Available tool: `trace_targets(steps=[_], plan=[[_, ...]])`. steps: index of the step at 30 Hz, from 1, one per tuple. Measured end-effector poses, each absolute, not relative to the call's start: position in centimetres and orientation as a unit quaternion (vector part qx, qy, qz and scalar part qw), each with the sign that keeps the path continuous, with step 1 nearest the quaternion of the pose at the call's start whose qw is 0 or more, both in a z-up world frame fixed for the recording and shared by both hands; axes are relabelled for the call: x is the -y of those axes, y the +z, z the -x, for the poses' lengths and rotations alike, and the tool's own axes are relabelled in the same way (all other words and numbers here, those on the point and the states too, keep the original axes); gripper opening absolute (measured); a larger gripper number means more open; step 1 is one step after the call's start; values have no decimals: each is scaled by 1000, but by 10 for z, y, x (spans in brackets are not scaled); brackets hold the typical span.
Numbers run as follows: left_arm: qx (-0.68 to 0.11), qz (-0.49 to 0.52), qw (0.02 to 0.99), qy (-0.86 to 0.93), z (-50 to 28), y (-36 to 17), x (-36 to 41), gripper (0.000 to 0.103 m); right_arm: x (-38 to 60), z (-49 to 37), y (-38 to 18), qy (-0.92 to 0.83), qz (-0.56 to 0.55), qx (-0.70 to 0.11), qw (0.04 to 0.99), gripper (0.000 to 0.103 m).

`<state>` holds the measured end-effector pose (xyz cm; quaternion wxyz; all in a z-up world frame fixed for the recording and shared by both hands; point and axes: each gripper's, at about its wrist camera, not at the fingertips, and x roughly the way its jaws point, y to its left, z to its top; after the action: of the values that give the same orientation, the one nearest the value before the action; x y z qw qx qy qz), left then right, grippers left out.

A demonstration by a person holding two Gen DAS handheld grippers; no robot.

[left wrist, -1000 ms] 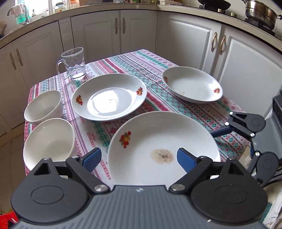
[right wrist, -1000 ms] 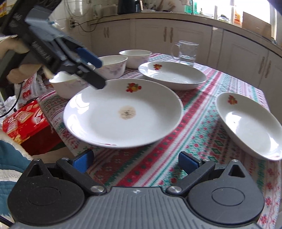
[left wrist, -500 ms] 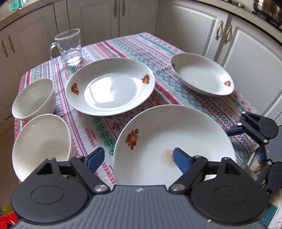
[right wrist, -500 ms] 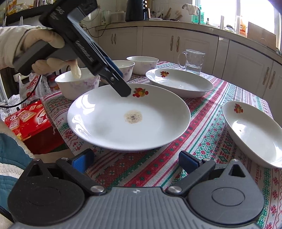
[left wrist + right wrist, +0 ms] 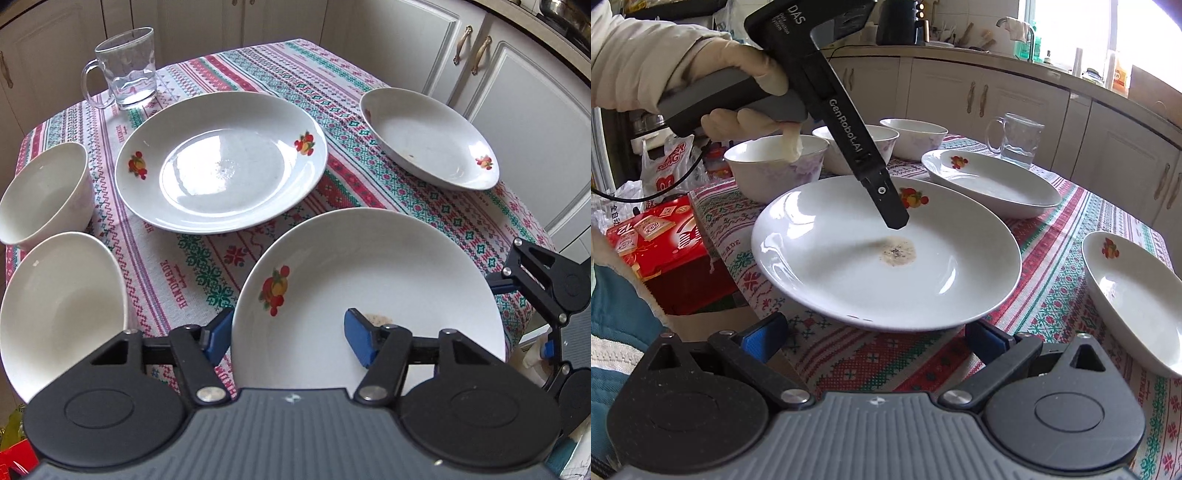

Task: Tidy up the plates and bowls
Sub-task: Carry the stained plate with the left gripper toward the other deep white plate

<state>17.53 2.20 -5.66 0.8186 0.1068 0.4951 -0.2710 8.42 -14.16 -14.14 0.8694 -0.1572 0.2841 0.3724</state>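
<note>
In the left wrist view, the rim of the stained plate (image 5: 369, 288) at the surface's near edge is pinched by the left gripper (image 5: 288, 338); it is hard, slippery, breakable.

In the right wrist view, the right gripper (image 5: 875, 341) is held open just beside that rim.

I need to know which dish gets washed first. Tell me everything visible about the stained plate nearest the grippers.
The stained plate is white, glossy, shallow and round, ceramic-looking, with a fruit print near its rim and a brown speckled stain at its centre. It sits at the tablecloth's near edge. The left gripper straddles its rim, one finger inside, one outside.
</note>
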Motion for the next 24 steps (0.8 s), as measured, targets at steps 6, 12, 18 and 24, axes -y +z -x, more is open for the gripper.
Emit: trace_targets(steps=[6, 12, 18, 24], plan=[[-496, -110, 816, -274, -178, -57, -20, 62, 145, -89, -138, 372, 138, -296, 869, 103], [-497, -112, 816, -274, -179, -58, -19, 62, 150, -94, -138, 364, 122, -301, 873, 103], [-501, -112, 813, -276, -182, -59, -18, 62, 145, -95, -137, 367, 132, -300, 870, 103], [-505, -115, 809, -278, -185, -60, -16, 62, 143, -97, -136, 373, 141, -300, 867, 103]])
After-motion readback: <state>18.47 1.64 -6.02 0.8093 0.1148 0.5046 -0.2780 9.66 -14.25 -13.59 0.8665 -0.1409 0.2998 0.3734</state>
